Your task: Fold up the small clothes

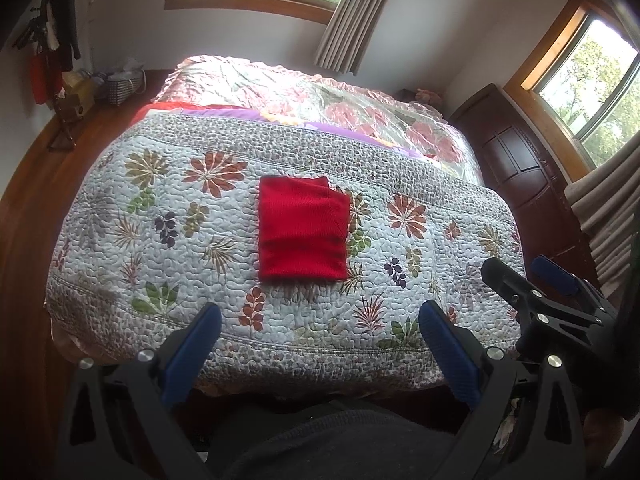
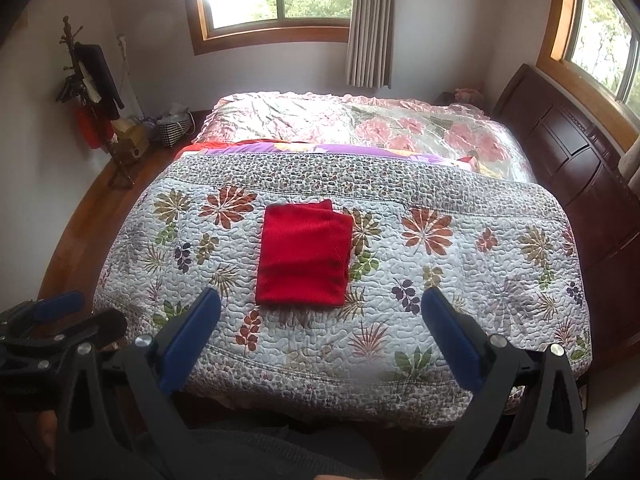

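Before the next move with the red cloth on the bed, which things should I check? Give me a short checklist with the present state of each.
1. Red cloth folded into a compact rectangle: ok.
2. Cloth lies flat on the floral quilt, away from the edges: ok.
3. Left gripper open and holding nothing: ok.
4. Right gripper open and holding nothing: ok.
5. Both grippers clear of the cloth, not touching it: ok.
6. Layers aligned at the far right corner: not ok, an under layer steps out.

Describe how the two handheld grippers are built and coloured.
Left gripper and right gripper match: black angular plastic frames with triangular cut-outs, round silver bolt heads at the joints, and two long fingers faced with ribbed blue pads. No cables or markings show.
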